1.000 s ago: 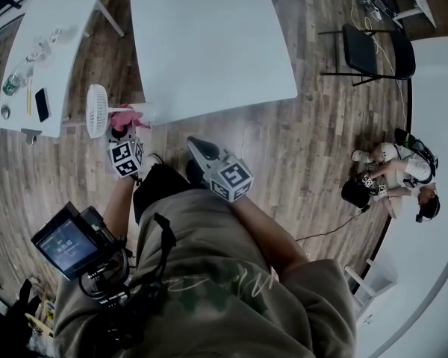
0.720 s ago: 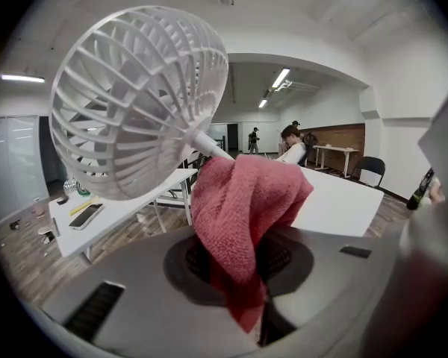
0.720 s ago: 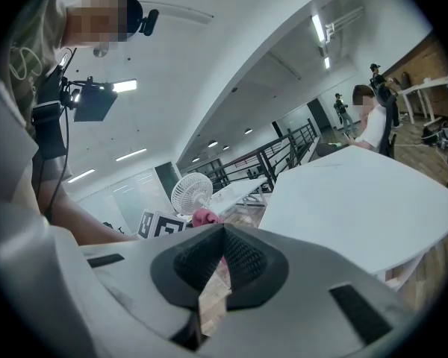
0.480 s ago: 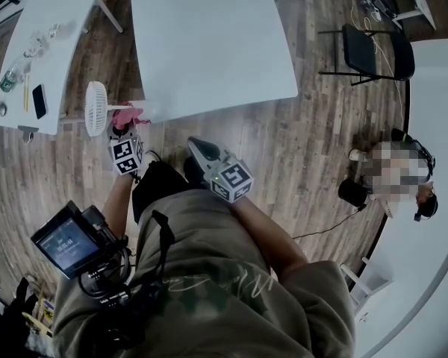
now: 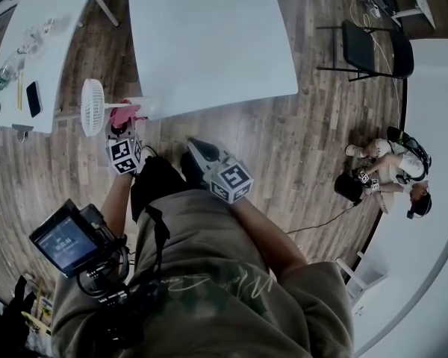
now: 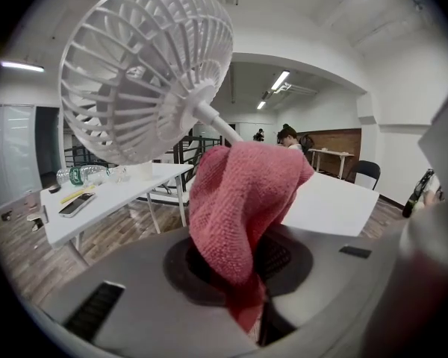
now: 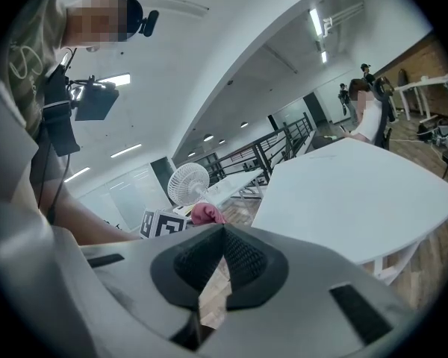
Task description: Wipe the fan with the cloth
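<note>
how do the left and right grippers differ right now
The left gripper clamps the pink cloth, its jaws having just closed further on it; the right gripper is shut on nothing. The left gripper sits close to the white fan; the right gripper is farther from it. Both have their jaws closed.

Left gripper (image 5: 121, 130), jaws tight on cloth (image 6: 239, 200); right gripper (image 5: 196, 146) alongside, jaws together, empty.

hand-held gripper (image 7: 224, 230) (jaws together), white fan (image 7: 188, 183) beyond
</note>
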### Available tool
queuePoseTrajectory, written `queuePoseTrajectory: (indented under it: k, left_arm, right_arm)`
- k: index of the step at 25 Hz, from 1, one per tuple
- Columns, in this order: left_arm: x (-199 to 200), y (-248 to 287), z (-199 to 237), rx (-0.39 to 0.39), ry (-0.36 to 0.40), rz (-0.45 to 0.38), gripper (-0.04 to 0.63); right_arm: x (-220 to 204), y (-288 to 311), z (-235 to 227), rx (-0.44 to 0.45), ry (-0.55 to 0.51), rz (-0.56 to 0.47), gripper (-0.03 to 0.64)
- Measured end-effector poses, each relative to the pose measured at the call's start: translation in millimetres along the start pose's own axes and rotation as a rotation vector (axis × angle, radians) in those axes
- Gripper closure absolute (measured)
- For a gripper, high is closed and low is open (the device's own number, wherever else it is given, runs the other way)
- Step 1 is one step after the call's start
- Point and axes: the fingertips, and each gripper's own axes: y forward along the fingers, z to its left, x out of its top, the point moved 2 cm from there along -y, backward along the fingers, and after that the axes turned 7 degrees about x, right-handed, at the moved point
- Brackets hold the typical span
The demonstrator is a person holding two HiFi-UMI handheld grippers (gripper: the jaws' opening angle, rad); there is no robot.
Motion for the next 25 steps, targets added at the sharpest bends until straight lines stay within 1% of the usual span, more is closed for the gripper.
queuePoseTrajectory:
  k: [3,8,13,17,22,25]
  left_arm:
    - [-5.6,3.5,0.6,0.001,-0.009,0.011,0.522]
    - [-17.1,10.3,4.5,-0.001,0.016,0.034,0.522]
    - [-19.5,9.2,0.2,0.001,0.008,0.04,0.523]
    - [-25.6,11.9,0.5,-0.004,0.046,0.055,0.525]
    - [-33.5,15.4,-4.2,-0.024,0.083,0.067,0.509]
    - [-29.7,12.8,-4.3,-0.027,0.104,0.077,0.503]
  right_arm:
    - [-2.4,-1.0,-1.9,-0.008,0.002,0.007,0.617]
    - [-6.6,1.2,-1.7,-0.018,0.011,0.022,0.617]
    - [-8.0,-6.3,-4.1,-0.032,0.007,0.02,0.617]
    - [-7.1,-2.6,0.2,-0.021,-0.03,0.028,0.617]
    - [-10.1,-3.3,2.7,-0.011,-0.028,0.039,0.617]
    - [-7.7,-5.0,5.7,-0.006,-0.026,0.033,0.617]
